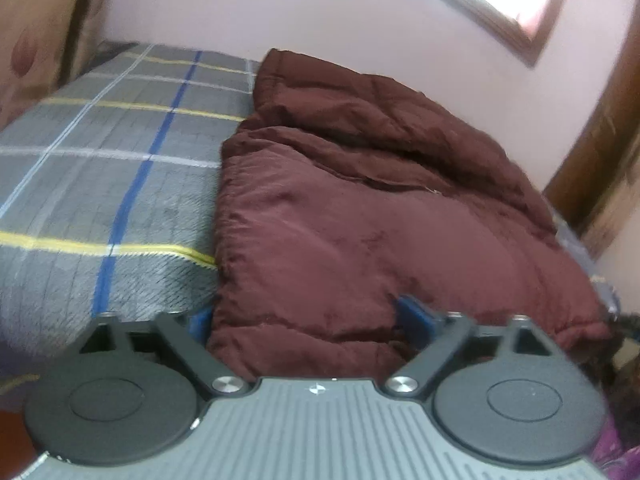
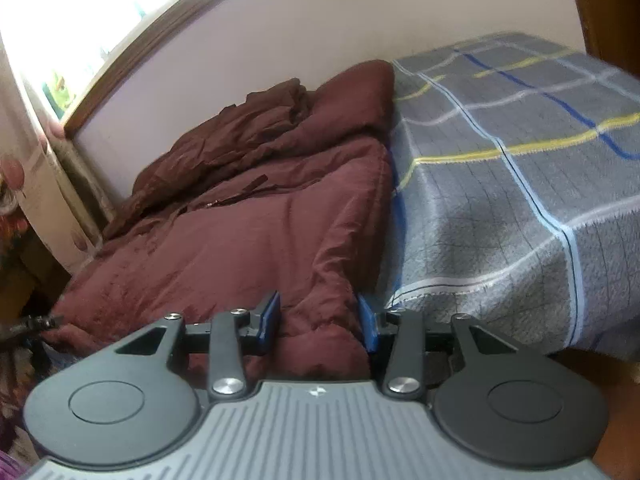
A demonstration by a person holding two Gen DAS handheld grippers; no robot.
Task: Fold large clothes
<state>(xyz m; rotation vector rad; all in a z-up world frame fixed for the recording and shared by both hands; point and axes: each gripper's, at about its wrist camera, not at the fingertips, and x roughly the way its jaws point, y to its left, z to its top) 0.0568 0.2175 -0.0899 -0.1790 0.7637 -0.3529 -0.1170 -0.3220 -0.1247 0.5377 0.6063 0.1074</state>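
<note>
A: Jacket (image 1: pixel 360 216) position?
B: Maroon puffer, lying rumpled on the bed (image 1: pixel 100 184), on the grey plaid blanket (image 2: pixel 520 200), far edge against the pink wall (image 1: pixel 320 12). Zipper (image 2: pixel 240 194) visible across the middle.
A: Left tool (image 1: pixel 304 316)?
B: Fingers spread wide, near hem of jacket bulging between them. Released, not pinching.
A: Right tool (image 2: pixel 320 316)?
B: Blue pads (image 2: pixel 272 312) closer together, near right corner of jacket bunched between them. Fabric touches both pads; can't tell if it's clamped.
A: Surroundings?
B: Window (image 2: pixel 60 20) above the wall.
</note>
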